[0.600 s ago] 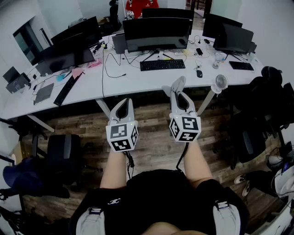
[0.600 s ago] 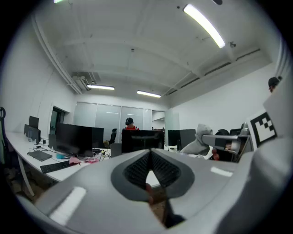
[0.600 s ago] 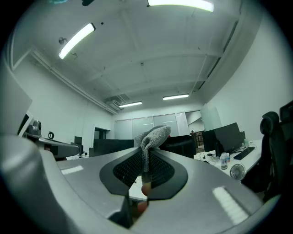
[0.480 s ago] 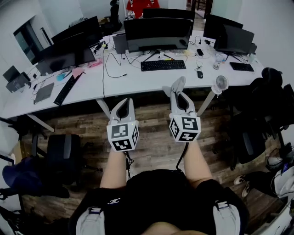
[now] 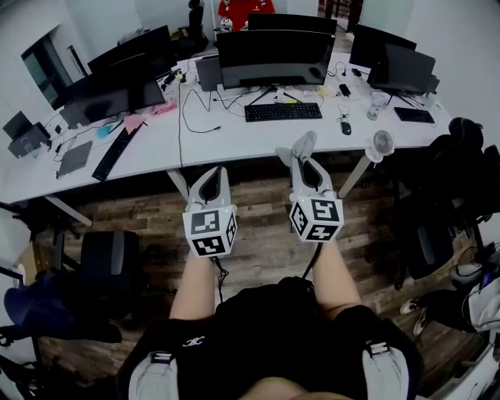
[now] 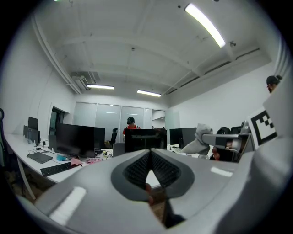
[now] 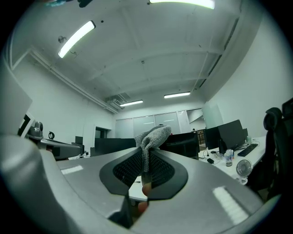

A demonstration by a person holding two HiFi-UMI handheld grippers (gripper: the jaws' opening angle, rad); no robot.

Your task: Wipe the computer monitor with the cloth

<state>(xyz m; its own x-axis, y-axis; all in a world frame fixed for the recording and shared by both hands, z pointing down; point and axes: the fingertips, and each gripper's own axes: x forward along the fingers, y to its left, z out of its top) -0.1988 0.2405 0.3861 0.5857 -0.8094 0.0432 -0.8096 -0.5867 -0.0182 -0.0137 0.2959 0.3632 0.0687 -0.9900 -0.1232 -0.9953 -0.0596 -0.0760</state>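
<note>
A wide black monitor [image 5: 273,56] stands on the white desk [image 5: 242,133] straight ahead, with a black keyboard [image 5: 283,112] before it. My right gripper [image 5: 302,150] is shut on a grey cloth [image 5: 300,146], whose knitted top [image 7: 152,136] sticks up between the jaws in the right gripper view. My left gripper [image 5: 209,183] hangs over the wooden floor short of the desk's front edge, shut with nothing in it; its tips [image 6: 149,161] meet in the left gripper view. Both grippers are well short of the monitor.
More black monitors [image 5: 117,78] line the desk at left and another monitor [image 5: 398,66] at right. A small white fan [image 5: 382,143] stands at the desk's right corner, a mouse [image 5: 345,127] near it. Black office chairs [image 5: 109,269] flank me; a person in red [image 5: 247,8] is beyond the desks.
The whole view has shifted slightly: the desk and monitor sit a little nearer and further right. Both grippers keep their pose and the cloth stays clamped.
</note>
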